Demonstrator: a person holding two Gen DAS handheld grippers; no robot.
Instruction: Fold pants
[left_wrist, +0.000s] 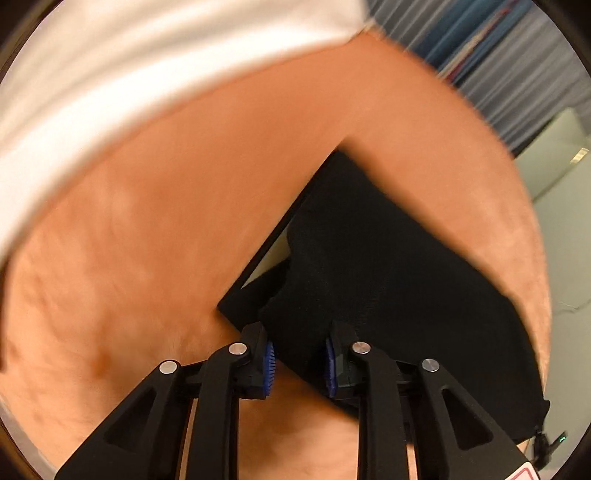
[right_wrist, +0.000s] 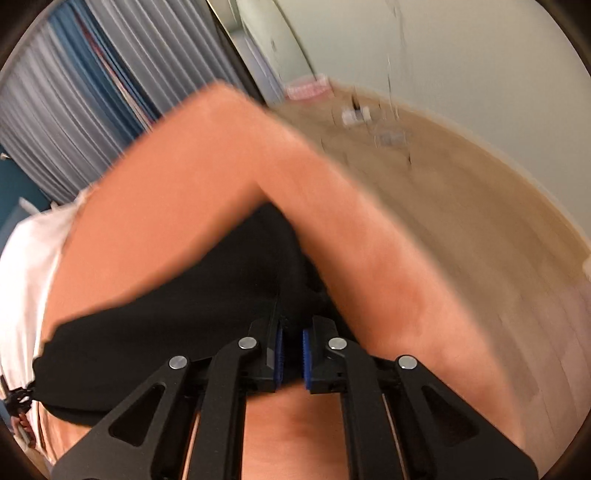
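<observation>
Gripping black pants (right_wrist: 177, 332), we hold our right claw (right_wrist: 292, 354) nearly closed on a fold of the fabric, while our left claw (left_wrist: 299, 365) pinches another bunched edge; the garment hangs between bare forearms (left_wrist: 166, 258) above the wooden counter (right_wrist: 461, 192).

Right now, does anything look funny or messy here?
Yes. The black pants are bunched up, not flat: they lie between a person's bent legs, partly under one, where the left gripper and right gripper pinch them.
</observation>
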